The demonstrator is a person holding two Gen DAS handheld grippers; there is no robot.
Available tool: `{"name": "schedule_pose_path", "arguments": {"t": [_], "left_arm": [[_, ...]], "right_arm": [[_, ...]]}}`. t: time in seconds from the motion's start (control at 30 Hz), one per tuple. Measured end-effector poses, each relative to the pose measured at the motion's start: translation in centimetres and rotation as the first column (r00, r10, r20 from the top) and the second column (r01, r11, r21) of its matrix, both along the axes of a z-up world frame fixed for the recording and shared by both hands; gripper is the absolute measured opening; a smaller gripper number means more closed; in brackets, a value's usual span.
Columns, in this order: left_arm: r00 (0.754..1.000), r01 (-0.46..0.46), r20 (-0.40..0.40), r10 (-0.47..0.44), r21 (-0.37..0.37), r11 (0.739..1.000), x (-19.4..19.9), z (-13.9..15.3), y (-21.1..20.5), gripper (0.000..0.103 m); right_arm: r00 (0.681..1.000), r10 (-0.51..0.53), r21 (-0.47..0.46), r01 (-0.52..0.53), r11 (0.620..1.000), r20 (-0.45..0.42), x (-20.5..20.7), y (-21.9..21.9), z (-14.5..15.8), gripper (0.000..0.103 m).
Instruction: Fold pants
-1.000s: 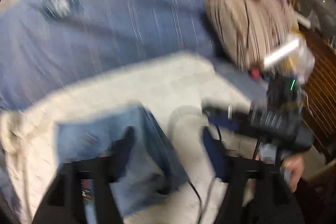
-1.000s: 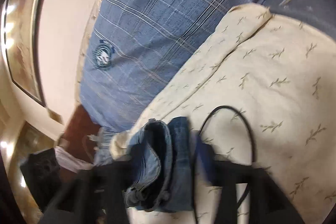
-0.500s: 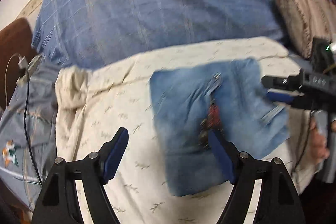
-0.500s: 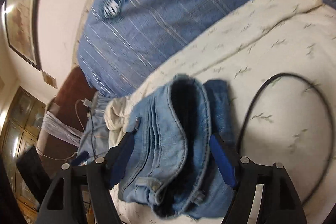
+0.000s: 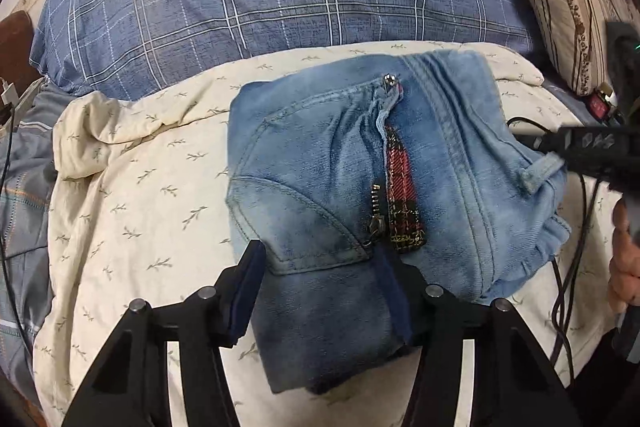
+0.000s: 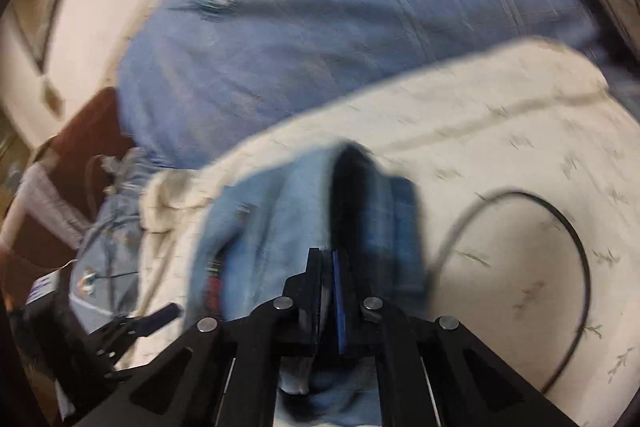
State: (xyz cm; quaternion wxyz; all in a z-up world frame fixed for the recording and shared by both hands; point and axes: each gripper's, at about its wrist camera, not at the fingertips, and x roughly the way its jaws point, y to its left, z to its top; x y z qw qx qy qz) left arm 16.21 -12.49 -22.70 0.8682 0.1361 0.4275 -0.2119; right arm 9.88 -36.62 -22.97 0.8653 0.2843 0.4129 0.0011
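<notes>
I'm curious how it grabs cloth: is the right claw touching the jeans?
Touching. In the right wrist view the right claw has its fingers closed together with the jeans lying directly against and beneath them, though motion blur hides whether fabric is pinched.

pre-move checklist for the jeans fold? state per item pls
1. Jeans folded into a compact bundle on the cream sheet: ok.
2. Left gripper open, its fingers straddling the bundle's near edge: ok.
3. Right gripper jaws pressed together at the bundle's edge: ok. Whether denim is actually pinched: cannot tell, the right wrist view is blurred.
4. Fly lying flat: not ok, the zipper is open and the plaid lining shows.
5. Black cable clear of the jeans: not ok, it loops on the sheet right beside the bundle.
</notes>
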Motion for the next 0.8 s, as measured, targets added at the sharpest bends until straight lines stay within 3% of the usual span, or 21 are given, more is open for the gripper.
{"name": "schedule_pose_path", "arguments": {"t": [0.07, 0.17, 0.3, 0.4, 0.6, 0.7, 0.8], "left_arm": [[0.999, -0.011, -0.031, 0.010, -0.022, 1.000, 0.4, 0.4, 0.6, 0.059], [0.999, -0.005, -0.045, 0.003, -0.057, 0.998, 0.3, 2.0, 1.7, 0.059], [0.996, 0.003, 0.085, 0.005, -0.094, 0.996, -0.8, 5.5, 3.0, 0.069], [0.990, -0.037, 0.129, 0.049, -0.092, 0.995, 0.3, 6.7, 3.5, 0.072], [0.987, -0.159, 0.027, 0.160, -0.020, 0.987, 4.7, 3.1, 2.7, 0.072], [0.986, -0.163, -0.043, 0.163, -0.007, 0.987, 5.5, 0.4, 2.5, 0.072], [0.984, -0.166, -0.061, 0.165, -0.005, 0.986, 5.6, -1.3, 2.2, 0.073]], "right_arm": [[0.999, -0.002, 0.015, 0.003, 1.000, -0.053, 0.5, -0.4, -1.1, 0.006], [1.000, -0.013, 0.021, 0.012, 1.000, 0.022, 0.0, -0.2, 0.7, 0.005], [0.981, 0.012, -0.023, -0.007, 1.000, 0.195, -1.6, 1.1, 4.3, 0.009], [0.966, 0.079, -0.015, -0.078, 0.997, 0.247, -1.5, 2.7, 5.6, 0.009], [0.973, 0.174, -0.037, -0.171, 0.985, 0.152, 0.9, 5.3, 4.5, 0.009], [0.982, 0.180, -0.062, -0.177, 0.982, 0.061, 1.8, 5.8, 2.7, 0.009], [0.985, 0.168, -0.072, -0.171, 0.983, -0.046, 2.7, 5.5, 0.3, 0.007]]}}
